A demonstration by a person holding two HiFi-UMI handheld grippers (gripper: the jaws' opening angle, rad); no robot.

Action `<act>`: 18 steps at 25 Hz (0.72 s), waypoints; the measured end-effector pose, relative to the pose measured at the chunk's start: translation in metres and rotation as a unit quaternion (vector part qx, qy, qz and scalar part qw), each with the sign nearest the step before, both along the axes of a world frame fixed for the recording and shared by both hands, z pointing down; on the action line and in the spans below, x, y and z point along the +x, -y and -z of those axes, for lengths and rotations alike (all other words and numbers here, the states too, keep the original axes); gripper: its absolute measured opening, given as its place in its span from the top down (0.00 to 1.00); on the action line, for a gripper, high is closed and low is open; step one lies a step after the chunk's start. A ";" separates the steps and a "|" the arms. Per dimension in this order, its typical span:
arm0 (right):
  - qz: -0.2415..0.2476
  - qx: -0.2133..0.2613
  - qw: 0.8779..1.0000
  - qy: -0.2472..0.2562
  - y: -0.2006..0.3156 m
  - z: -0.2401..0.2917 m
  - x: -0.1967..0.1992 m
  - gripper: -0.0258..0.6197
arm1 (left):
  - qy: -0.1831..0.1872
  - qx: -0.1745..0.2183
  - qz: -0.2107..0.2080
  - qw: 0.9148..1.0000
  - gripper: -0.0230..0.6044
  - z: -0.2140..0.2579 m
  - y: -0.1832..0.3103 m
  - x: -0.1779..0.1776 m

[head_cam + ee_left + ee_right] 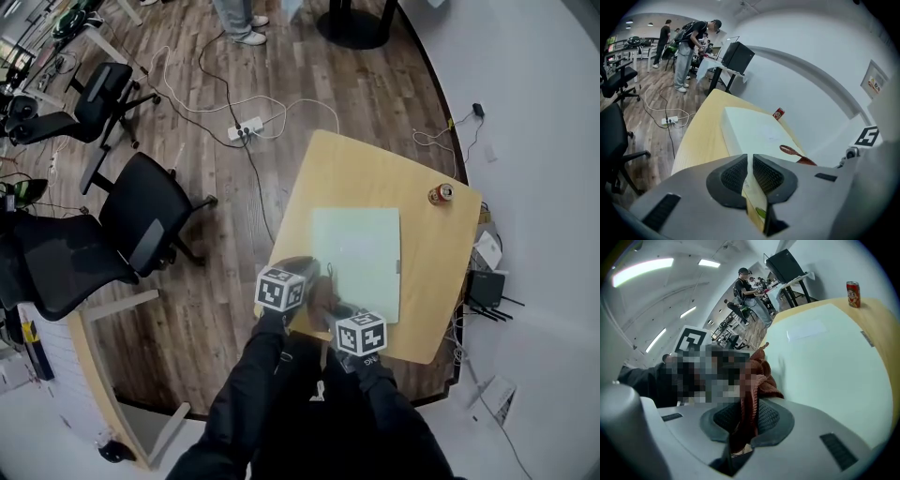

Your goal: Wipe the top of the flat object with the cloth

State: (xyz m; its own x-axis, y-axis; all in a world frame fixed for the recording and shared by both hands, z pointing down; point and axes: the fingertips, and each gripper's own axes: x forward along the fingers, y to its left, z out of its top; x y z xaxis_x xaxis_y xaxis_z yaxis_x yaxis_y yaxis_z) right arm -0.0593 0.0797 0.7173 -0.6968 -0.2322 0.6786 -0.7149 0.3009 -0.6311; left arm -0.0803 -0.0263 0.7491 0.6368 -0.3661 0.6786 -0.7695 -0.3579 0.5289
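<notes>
Wood flooring with trailing cables and a power strip [246,128] surrounds the small tan table [349,169], and black office chairs [141,220] stand off to its left. On the table lies the flat object [356,258], a pale green sheet, with a red can [441,194] upright at the far right corner, well apart from it.

From the head view I see only the 2 marker cubes at the table's near edge; they cover both sets of jaws, and my dark sleeves cut off the rest.

On the right gripper [749,416], the jaws are clamped on a reddish-brown cloth [757,380], which bunches up above them near the sheet's near-left corner. I cannot tell whether the cloth touches the sheet: its lower end disappears into the jaws.

The left gripper [749,171] has its jaws drawn together to a thin slit with nothing gripped. It points along the sheet's left edge, and a strip of the cloth shows past its right jaw. Far behind, a person [691,51] stands at a desk, too small to make out further.
</notes>
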 end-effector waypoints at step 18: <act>-0.053 0.012 0.995 -0.081 0.000 -0.009 0.104 0.83 | 0.039 -0.015 -0.014 0.999 0.90 -0.002 0.000 0.001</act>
State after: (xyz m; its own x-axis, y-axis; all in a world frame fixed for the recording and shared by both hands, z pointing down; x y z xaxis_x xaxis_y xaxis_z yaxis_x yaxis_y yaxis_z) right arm 0.0447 0.0796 0.7260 -0.5487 -0.3162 0.7740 -0.8358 0.2317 -0.4978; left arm -0.0789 -0.0262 0.7509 0.5908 -0.3271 0.7375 -0.7989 -0.3650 0.4781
